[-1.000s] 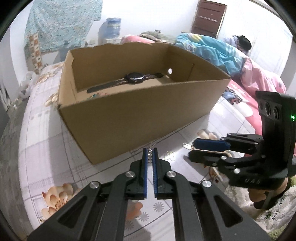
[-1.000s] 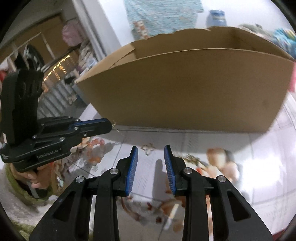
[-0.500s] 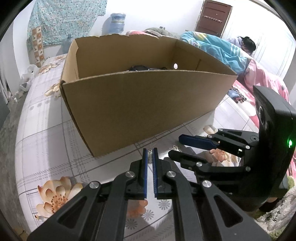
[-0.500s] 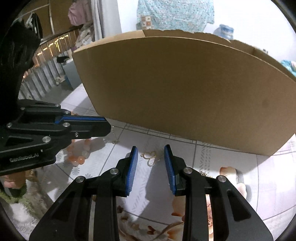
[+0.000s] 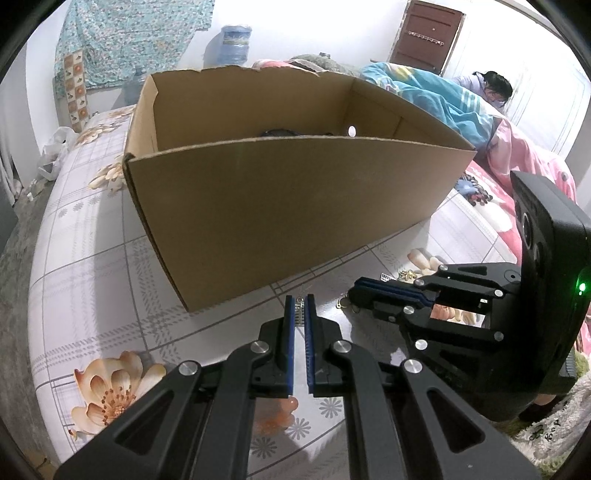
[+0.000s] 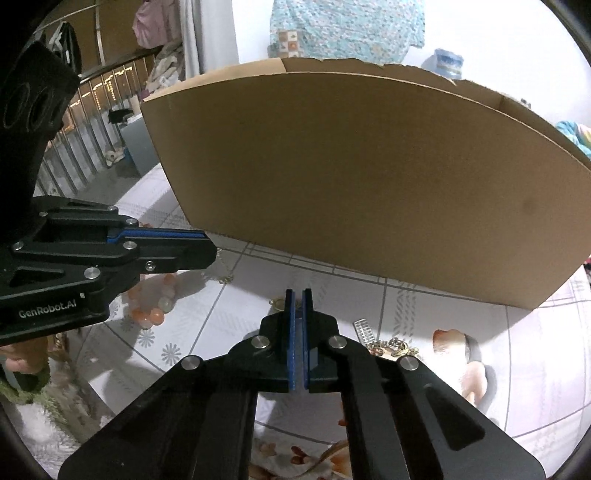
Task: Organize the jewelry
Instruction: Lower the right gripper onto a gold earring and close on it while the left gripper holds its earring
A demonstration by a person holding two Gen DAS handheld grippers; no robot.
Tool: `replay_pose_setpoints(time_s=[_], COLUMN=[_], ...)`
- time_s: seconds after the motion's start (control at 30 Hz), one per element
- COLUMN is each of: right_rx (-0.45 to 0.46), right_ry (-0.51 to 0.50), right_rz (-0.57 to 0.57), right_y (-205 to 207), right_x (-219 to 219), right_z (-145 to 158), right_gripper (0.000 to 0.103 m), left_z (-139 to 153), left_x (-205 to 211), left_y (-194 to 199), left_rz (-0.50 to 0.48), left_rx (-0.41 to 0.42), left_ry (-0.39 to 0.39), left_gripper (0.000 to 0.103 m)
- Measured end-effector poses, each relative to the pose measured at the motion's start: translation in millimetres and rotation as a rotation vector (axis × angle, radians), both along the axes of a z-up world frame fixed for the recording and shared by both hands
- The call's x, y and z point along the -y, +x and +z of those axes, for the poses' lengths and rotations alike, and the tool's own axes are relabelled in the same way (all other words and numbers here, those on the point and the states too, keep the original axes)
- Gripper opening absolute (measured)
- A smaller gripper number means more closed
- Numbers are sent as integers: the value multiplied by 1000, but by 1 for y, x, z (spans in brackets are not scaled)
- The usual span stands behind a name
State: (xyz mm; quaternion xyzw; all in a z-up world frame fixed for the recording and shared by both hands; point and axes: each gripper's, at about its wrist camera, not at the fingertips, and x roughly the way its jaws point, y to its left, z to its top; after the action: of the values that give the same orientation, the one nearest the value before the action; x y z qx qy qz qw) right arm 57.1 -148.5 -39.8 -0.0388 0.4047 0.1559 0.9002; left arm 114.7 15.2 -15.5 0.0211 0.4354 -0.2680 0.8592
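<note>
From the left wrist, the left gripper [image 5: 300, 306] pinches a small silver earring [image 5: 300, 313] between its fingertips, just before the cardboard box [image 5: 280, 206] on the floral sheet [image 5: 85, 266]. From the right wrist, the right gripper [image 6: 298, 300] has its fingers pressed together over a small gold piece [image 6: 277, 303] lying on the sheet; whether it is caught I cannot tell, and more gold jewelry [image 6: 391, 346] lies beside.

Water jug [image 5: 233, 43], brown door [image 5: 428, 35], railing [image 6: 92, 122]

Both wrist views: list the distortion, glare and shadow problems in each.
Left wrist view: fisheye bows the cardboard box, dark corner vignette, blown-out wall; box shadows the bedsheet. Right wrist view: same bowing, overexposed wall at top right, small jewelry soft.
</note>
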Motion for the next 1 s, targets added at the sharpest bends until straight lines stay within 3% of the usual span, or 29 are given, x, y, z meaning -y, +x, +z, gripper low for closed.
replay_pose_setpoints(time_s=[0.37, 0.7, 1.0], right_rx=[-54, -162, -105], right_ry=[47, 187, 109], right_rz=[-7, 1, -10], right_y=[-13, -36, -19], right_x=[8, 29, 20], right_z=[2, 3, 5], right_gripper=[1, 10, 14], left_z=[-1, -10, -18], left_x=[-2, -2, -3], left_y=[-2, 0, 1], left_rz=[9, 15, 12], left_rx=[3, -16, -27], left_ry=[3, 0, -6], left_gripper=[4, 4, 4])
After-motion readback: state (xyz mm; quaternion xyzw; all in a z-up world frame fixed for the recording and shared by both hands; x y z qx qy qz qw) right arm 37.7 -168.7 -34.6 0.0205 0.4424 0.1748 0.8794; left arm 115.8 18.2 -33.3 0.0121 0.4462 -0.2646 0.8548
